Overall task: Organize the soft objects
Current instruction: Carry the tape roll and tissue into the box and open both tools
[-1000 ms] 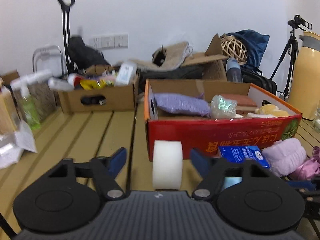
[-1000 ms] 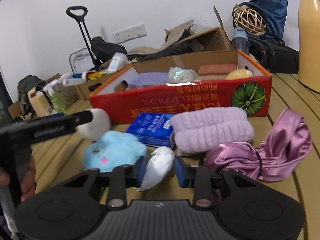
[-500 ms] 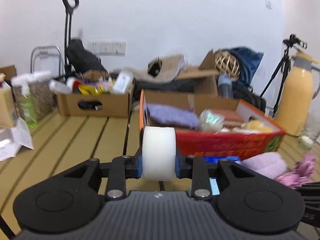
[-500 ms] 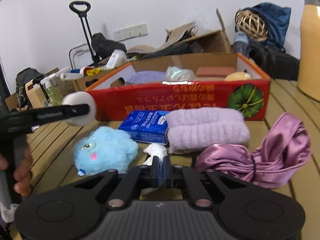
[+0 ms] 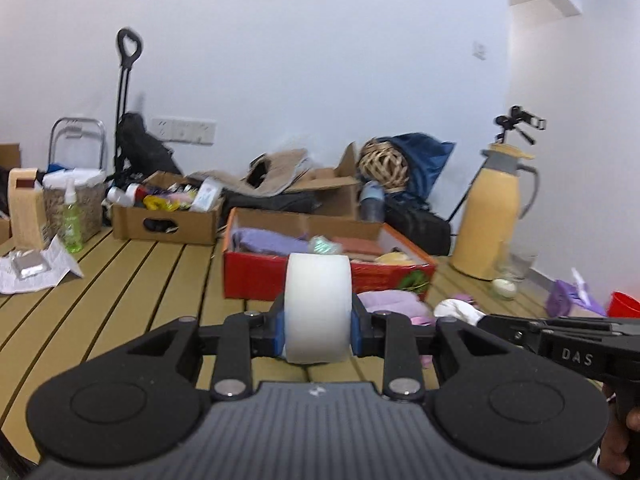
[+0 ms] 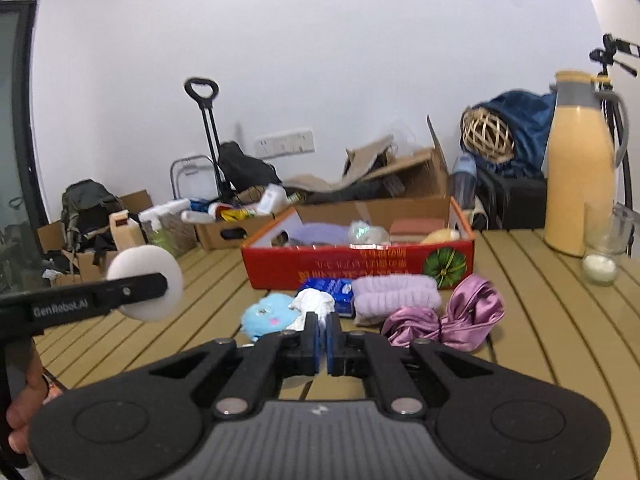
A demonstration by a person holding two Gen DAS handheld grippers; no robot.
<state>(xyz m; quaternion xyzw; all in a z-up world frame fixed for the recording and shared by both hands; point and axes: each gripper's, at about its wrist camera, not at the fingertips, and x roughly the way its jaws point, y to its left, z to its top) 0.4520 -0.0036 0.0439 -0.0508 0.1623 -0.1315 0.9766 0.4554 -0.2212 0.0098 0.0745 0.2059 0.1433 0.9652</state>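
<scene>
My left gripper point(image 5: 319, 330) is shut on a white foam roll point(image 5: 318, 306) and holds it up above the slatted table; the roll also shows in the right wrist view point(image 6: 146, 282). My right gripper point(image 6: 322, 338) is shut on a white crumpled cloth point(image 6: 314, 304), lifted off the table; the cloth also shows in the left wrist view point(image 5: 458, 310). The red cardboard box point(image 6: 360, 266) ahead holds a lilac towel point(image 6: 320, 234) and other soft items. In front of it lie a blue plush point(image 6: 268, 316), a blue packet point(image 6: 334, 288), a lilac headband point(image 6: 396, 294) and a purple satin cloth point(image 6: 448, 320).
A yellow thermos point(image 6: 580, 184) and a glass point(image 6: 602, 248) stand at the right. A brown box of bottles point(image 5: 166, 220), a green spray bottle point(image 5: 72, 226) and paper point(image 5: 36, 268) are at the left. A red cup point(image 5: 624, 304) is at the far right.
My left gripper closed on the foam roll and lifted it. My right gripper closed on the white cloth and raised it off the table.
</scene>
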